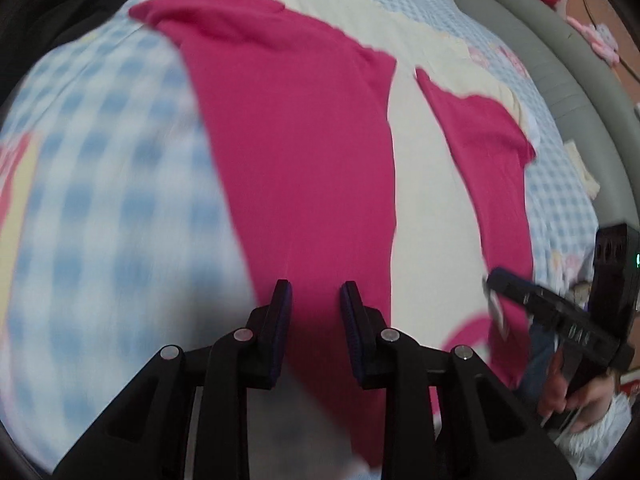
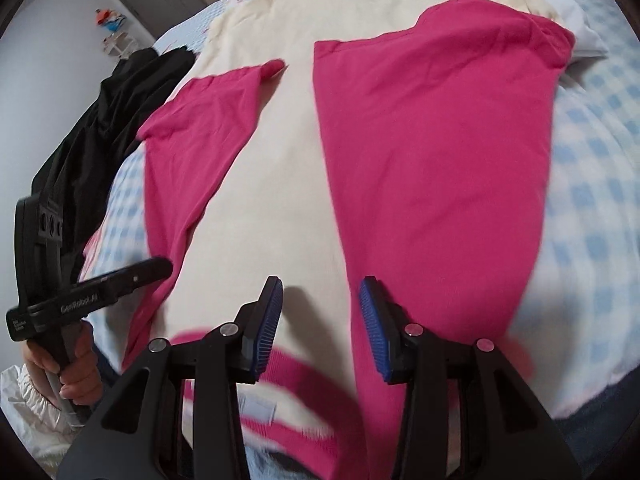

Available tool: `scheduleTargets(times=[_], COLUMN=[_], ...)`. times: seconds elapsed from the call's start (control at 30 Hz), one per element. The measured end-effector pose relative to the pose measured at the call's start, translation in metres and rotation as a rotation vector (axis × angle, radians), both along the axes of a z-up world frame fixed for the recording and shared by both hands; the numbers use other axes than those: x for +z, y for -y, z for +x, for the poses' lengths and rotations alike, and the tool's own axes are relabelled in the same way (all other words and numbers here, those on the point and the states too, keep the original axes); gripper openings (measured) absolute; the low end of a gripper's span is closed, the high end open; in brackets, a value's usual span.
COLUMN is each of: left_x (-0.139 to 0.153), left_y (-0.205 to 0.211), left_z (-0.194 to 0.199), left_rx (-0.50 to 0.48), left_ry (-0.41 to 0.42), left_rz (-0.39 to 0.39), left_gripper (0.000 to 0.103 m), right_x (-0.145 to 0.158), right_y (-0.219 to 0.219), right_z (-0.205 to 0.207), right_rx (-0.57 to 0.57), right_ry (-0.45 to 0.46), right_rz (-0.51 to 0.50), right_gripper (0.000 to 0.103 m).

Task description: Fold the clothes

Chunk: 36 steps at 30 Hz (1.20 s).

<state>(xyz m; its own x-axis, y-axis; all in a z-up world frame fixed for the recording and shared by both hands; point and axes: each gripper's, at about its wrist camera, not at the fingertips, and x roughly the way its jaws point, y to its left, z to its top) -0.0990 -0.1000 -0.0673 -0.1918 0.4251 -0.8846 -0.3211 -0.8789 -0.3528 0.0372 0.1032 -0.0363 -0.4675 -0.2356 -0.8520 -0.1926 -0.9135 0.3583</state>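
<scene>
A cream and magenta shirt (image 2: 280,184) lies spread flat on the checkered bed (image 2: 592,208), bare cover at both sides. Left tongs (image 1: 315,292) and right tongs (image 2: 320,288) hang over its near hem, parted, holding nothing. The left handle reads "GenRobot.AI"

Left wrist: low, close over the bed (image 1: 100,200), facing along the shirt (image 1: 304,160). Right wrist: alongside, same heading, same closeness. Shared: shirt (image 2: 432,160), bed (image 2: 592,200); each view catches the other gripper.
</scene>
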Motion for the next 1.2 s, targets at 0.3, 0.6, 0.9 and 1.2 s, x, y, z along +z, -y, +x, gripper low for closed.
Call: scheduleTargets(times=[0.3,0.6,0.9,1.2], left_x=[0.026,0.000,-0.014,0.007], left_y=[0.006,0.014,0.016,0.014], left_z=[0.006,0.017,0.005,0.016], left_rx=[0.012,0.122,0.147,0.102], left_ry=[-0.031,-0.012,0.032,-0.031], left_rz=[0.089,0.046,0.165,0.163], left_gripper=[0.031,0.035,0.044,0.043], right_x=[0.013,-0.007,-0.009,-0.020], right_y=[-0.005,-0.032,-0.038,-0.026], right_z=[0.043,0.082,0.095,0.101], right_rx=[-0.048,-0.244,-0.252,-0.184], right_ry=[-0.061,-0.014,-0.080,0.033], right_rz=[-0.061,0.000,-0.109,0.011], right_gripper=[0.043,0.042,0.050,0.048])
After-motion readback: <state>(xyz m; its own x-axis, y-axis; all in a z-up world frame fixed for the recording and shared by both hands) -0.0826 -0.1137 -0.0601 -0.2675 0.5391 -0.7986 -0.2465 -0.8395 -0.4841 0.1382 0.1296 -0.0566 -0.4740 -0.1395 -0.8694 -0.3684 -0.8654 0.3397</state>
